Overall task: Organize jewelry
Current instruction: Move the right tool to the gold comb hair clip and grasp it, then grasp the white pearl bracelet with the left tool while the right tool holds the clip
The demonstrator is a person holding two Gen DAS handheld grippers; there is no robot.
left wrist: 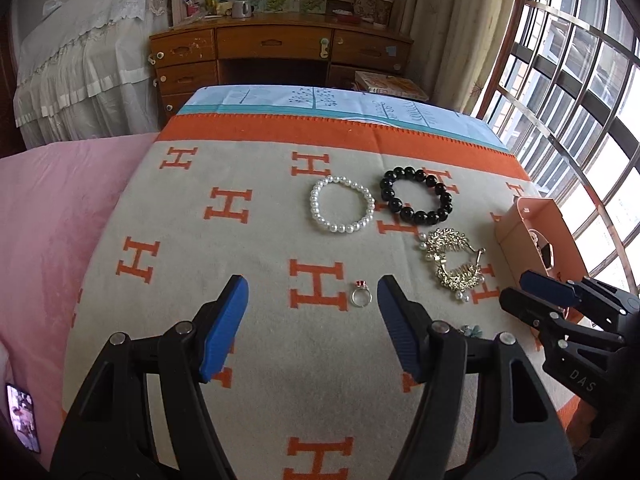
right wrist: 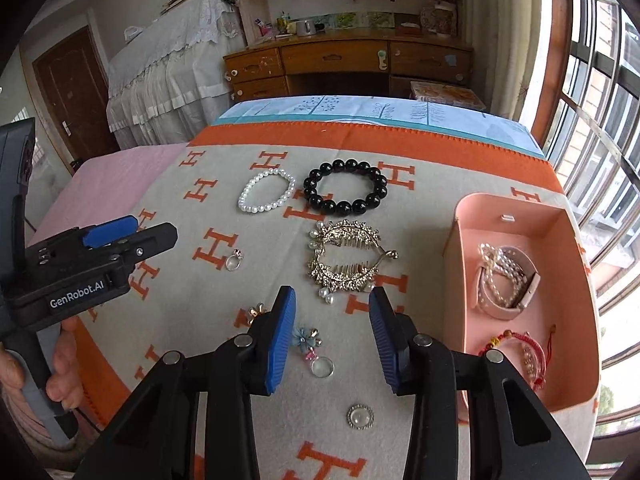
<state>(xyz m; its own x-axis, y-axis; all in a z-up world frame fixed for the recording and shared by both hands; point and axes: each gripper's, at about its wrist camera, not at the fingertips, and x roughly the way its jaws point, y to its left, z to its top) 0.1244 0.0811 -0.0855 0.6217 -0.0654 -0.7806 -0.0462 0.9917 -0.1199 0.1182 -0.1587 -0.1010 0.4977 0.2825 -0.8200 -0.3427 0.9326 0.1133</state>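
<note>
The jewelry is spread on an H-patterned blanket (left wrist: 192,320) laid over a bed, and a pink box (right wrist: 576,320) is set at the blanket's right edge, already holding a pearl strand and a red cord bracelet.

The left hand-held gripper (left wrist: 312,292) is held with its jaws wide apart and nothing between them. A small ring (left wrist: 361,295) with a red stone is seen lying flat just inside its right fingertip, so the ring is judged to be the piece next in line for this hand; it sits off-centre in the opening, and a slight shift rightward would be needed before closing. Being round, the ring offers no long axis to line up with.

The right hand-held gripper (right wrist: 332,300) is also spread wide and empty. Directly ahead of it, just beyond the fingertips, a gold rhinestone hair clip (right wrist: 347,258) is laid with its long axis running across the blanket, left to right. A blue flower charm (right wrist: 306,340) and a clear round piece beside it are found between the right fingers, nearer the left one; whether these two are joined cannot be told.

Towards the far edge of the blanket, a white pearl bracelet (left wrist: 341,204) and a black bead bracelet (left wrist: 417,195) lie side by side, well beyond both hands. The box is nearer the right hand.
</note>
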